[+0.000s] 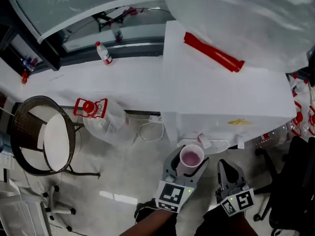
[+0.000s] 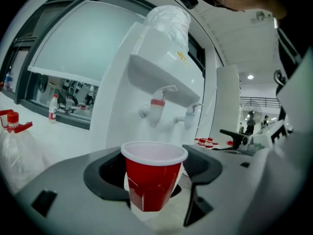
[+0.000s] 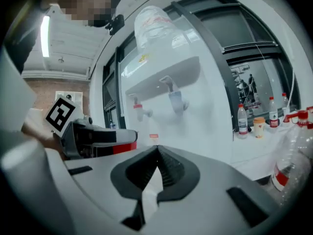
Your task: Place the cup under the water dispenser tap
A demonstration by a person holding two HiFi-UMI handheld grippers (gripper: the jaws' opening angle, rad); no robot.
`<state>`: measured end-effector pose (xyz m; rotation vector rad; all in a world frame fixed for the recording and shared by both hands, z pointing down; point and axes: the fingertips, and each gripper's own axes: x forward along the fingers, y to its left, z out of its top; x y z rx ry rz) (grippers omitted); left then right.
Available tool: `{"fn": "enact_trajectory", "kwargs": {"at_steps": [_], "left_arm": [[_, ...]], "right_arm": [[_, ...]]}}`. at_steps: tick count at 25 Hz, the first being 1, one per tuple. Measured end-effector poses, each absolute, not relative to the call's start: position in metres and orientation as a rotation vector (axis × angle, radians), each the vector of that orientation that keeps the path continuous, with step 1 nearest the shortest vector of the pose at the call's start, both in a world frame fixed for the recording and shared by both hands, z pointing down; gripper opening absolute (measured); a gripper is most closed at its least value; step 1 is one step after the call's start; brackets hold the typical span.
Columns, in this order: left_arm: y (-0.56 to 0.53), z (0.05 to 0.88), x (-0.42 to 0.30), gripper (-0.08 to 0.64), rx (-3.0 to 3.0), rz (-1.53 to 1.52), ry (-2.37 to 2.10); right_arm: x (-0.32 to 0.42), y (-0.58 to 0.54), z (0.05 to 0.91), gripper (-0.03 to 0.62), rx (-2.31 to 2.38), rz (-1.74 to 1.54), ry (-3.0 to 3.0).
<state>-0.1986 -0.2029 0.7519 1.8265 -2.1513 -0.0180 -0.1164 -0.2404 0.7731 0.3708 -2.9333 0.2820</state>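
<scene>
Two hand-held grippers were held side by side, pointing forward.
The grey two-jaw left gripper (image 1: 189,165) had its jaws clamped on an upright red plastic cup (image 2: 152,175). The matching right gripper (image 1: 225,168), just beside it, had its jaws pressed together on nothing.

I counted one red cup (image 2: 153,173). One water dispenser (image 1: 221,90) with two taps: red tap (image 2: 156,110), white tap (image 2: 192,115). Two grippers: left gripper (image 1: 189,159), right gripper (image 1: 229,168). One large bottle (image 1: 101,118) on the floor, one small bottle (image 1: 104,52) on the surface, one round wire chair (image 1: 18,127).
</scene>
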Motion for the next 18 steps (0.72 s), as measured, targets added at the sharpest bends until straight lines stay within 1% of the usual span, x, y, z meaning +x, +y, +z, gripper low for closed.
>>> {"fn": "enact_trajectory", "kwargs": {"at_steps": [6, 11, 18], "left_arm": [[-0.204, 0.780, -0.201, 0.334, 1.967, 0.076, -2.176], [-0.204, 0.789, -0.197, 0.334, 1.917, -0.119, -2.112], [-0.202, 0.793, -0.182, 0.334, 2.075, 0.035, -2.142]], "right_arm": [[-0.128, -0.234, 0.834, -0.002, 0.379, 0.289, -3.035], [-0.136, -0.225, 0.850, -0.002, 0.252, 0.183, -3.117], [-0.127, -0.211, 0.861, -0.002, 0.126, 0.204, -3.090]]}}
